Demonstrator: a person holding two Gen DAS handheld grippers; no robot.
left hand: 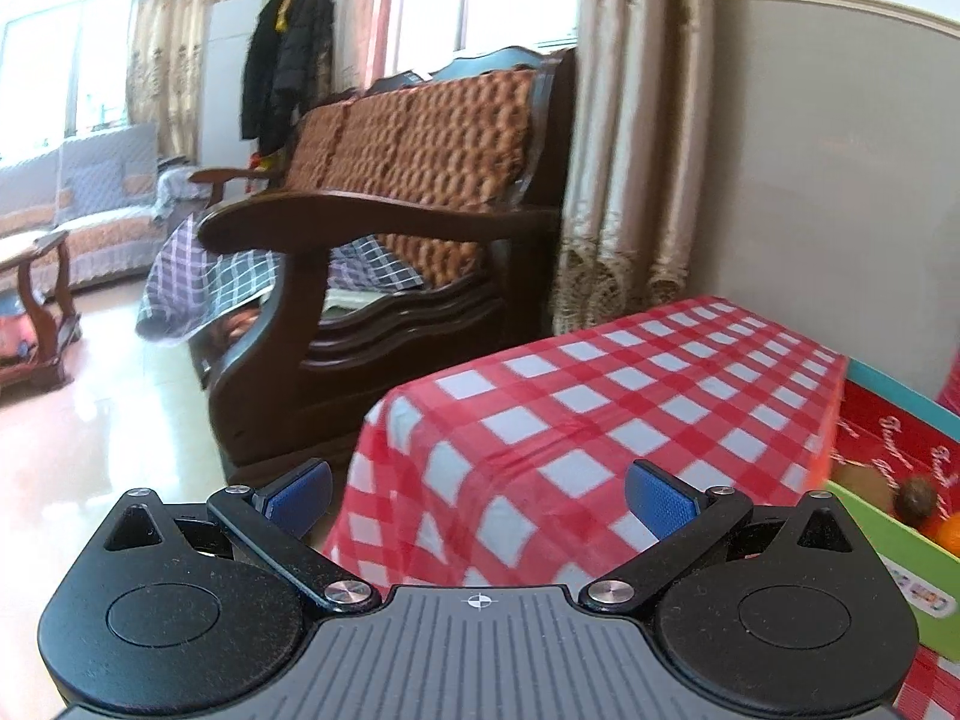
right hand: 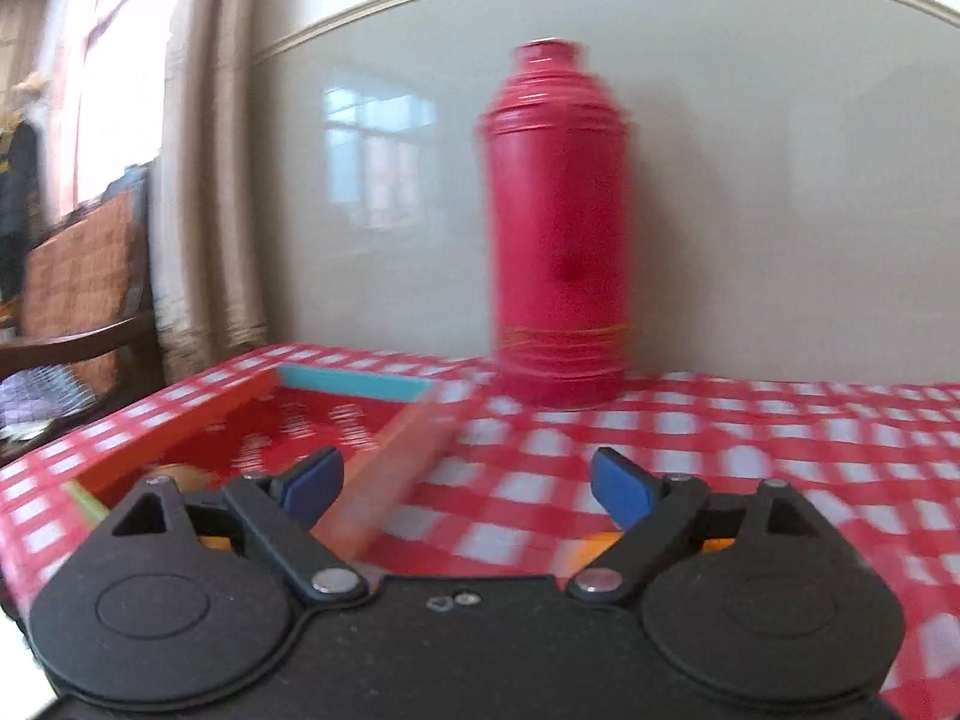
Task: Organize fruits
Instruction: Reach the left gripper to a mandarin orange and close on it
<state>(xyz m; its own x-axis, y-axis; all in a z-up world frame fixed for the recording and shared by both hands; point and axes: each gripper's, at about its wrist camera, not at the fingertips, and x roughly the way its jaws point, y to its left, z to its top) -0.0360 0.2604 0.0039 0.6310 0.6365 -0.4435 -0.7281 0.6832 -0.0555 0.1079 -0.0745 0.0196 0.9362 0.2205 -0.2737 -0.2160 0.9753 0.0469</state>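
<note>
Cursive white lettering on the red box interior and print on its green side: both blurred, none legible

The desk wears a red-and-white checked cloth that hangs over its corner toward the glossy floor. A shallow cardboard box lies flat on the cloth near the left end, with an orange rim, a turquoise far wall and a red printed bottom. A tall red thermos flask stands upright on the cloth near the wall, just beyond the box's far right corner, apart from it.
</note>
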